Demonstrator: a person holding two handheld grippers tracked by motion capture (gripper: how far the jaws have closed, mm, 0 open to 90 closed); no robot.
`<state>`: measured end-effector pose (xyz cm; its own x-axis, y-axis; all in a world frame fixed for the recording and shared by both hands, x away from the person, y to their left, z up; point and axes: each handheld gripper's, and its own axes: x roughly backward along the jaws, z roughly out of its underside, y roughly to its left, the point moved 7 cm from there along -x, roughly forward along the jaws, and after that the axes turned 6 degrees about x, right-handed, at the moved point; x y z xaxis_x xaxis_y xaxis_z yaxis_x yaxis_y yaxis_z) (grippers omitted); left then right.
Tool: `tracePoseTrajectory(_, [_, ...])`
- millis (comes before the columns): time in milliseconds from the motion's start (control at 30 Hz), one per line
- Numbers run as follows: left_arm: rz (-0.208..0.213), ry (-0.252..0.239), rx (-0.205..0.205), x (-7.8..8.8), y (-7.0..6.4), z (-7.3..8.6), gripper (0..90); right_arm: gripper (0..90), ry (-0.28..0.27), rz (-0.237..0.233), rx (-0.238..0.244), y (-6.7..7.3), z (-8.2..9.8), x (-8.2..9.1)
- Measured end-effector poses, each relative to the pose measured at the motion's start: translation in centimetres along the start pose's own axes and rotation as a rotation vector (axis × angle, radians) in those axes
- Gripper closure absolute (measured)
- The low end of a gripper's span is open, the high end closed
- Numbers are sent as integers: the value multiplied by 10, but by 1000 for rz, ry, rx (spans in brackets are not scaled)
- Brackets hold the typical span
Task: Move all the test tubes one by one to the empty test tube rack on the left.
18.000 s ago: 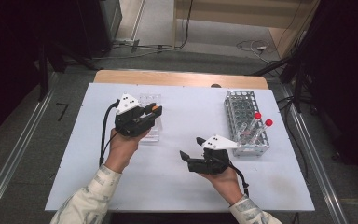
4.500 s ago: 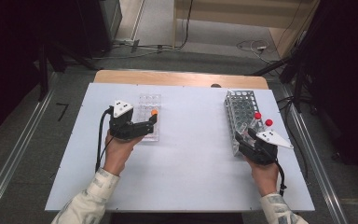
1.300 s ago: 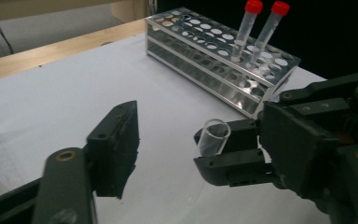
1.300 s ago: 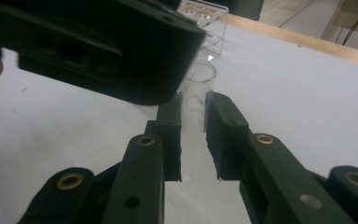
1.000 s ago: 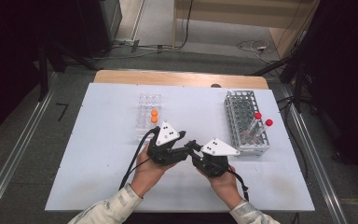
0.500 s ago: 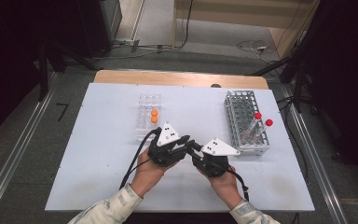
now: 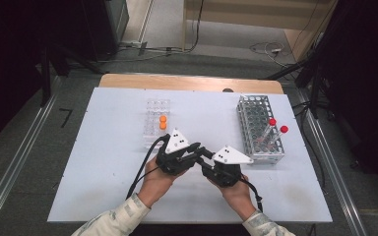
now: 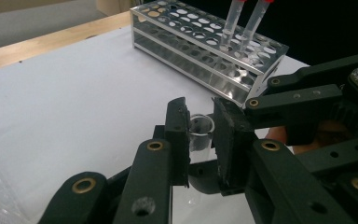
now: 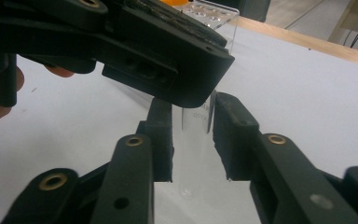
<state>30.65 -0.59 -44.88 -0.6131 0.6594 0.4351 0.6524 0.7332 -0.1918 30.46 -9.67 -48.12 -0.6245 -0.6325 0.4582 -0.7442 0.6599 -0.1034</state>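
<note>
A clear uncapped tube (image 8: pixel 200 132) stands upright near the middle of the white table (image 7: pixel 103 162), and both grippers meet on it. My left gripper (image 8: pixel 200 140) is shut on its open top end. From the opposite side my right gripper (image 9: pixel 193 135) is shut on the tube (image 9: pixel 196 119) lower down, under the left gripper's jaws. In the high view the left gripper (image 7: pixel 200 150) reaches in from the left and the right gripper (image 7: pixel 203 159) from the right, and they hide the tube.
A clear plastic rack (image 7: pixel 156 123) at the back centre holds two orange-capped tubes (image 7: pixel 163 122). A metal rack (image 7: pixel 258 130) at the right holds two red-capped tubes (image 7: pixel 275 127), and this metal rack (image 8: pixel 205 42) stands just beyond the grippers. A wooden edge runs along the table's far side.
The left gripper came from the clear rack and the right gripper from the metal rack to the table's middle. Over the last second both have barely moved.
</note>
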Motion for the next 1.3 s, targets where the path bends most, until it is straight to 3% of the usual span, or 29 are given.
tracePoseTrajectory(200, [-11,-22,29,8,10,-7,765,441,14,-23,-5,1,0,0])
tracePoseTrajectory(333, [-30,-36,52,20,23,-14,765,386,20,-22,-5,-2,1,1])
tracePoseTrajectory(700, [-119,-66,119,52,67,-28,765,371,25,-11,-20,-8,3,5])
tracePoseTrajectory(900, [-178,-78,127,64,85,-32,765,371,29,-5,-23,-10,4,6])
tracePoseTrajectory(1133, [-191,-90,153,74,96,-35,765,371,25,1,-28,-12,4,7])
tracePoseTrajectory(1300, [-229,-96,144,78,103,-36,765,372,25,1,-27,-13,4,8])
